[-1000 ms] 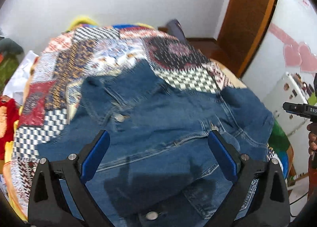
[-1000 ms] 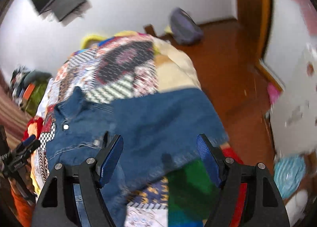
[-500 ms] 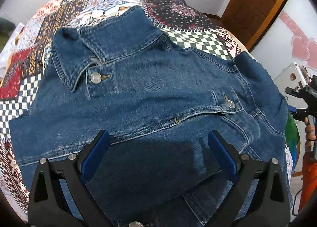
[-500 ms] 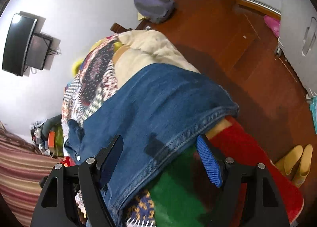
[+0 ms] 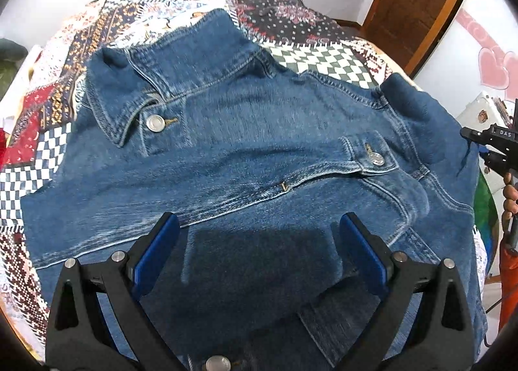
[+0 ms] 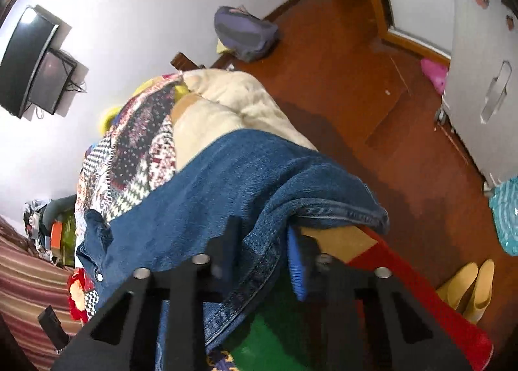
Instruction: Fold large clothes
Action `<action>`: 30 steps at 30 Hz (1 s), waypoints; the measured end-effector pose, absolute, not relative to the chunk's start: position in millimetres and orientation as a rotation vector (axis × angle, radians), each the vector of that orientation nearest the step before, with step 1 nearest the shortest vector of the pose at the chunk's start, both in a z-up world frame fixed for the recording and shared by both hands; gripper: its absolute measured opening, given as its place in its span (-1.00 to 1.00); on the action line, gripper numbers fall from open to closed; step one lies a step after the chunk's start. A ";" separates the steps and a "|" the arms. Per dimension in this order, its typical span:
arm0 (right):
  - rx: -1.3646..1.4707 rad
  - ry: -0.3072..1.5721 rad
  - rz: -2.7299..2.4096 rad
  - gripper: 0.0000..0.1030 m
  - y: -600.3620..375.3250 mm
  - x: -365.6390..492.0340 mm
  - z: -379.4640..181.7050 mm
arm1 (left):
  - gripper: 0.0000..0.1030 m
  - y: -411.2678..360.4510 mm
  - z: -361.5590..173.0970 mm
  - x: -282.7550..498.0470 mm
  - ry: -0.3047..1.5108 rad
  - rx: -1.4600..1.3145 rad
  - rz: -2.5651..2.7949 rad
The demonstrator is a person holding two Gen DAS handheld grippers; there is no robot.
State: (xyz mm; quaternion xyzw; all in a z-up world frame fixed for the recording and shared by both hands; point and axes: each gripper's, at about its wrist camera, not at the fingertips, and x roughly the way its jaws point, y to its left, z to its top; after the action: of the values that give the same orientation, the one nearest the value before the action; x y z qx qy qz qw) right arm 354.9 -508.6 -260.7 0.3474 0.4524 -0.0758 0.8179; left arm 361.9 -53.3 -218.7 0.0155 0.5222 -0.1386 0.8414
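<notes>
Left wrist view is showing the left claw (image 5: 259,248) hanging released, jaws wide apart, over the denim jacket (image 5: 246,151), which is lying spread, front up, across the patchwork quilt (image 5: 310,28) on the bed; its collar (image 5: 129,89) is sitting ahead and to the left of the claw. Off to that claw's right, the right claw (image 6: 262,245) has just been closing and is now pinching the jacket's hem edge at the bedside, above the wooden floor (image 6: 372,80).
</notes>
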 end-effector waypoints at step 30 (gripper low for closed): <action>0.367 1.019 0.516 -0.82 -177.2 371.9 -172.6 | 0.94 47.9 -145.5 281.6 0.900 -0.110 -0.177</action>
State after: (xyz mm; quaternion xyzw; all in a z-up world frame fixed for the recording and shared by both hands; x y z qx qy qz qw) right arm 371.9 -177.2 -172.6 0.1729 0.4796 0.2428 0.8253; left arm 281.6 47.9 -145.5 -0.0529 0.4343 -0.0853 0.8952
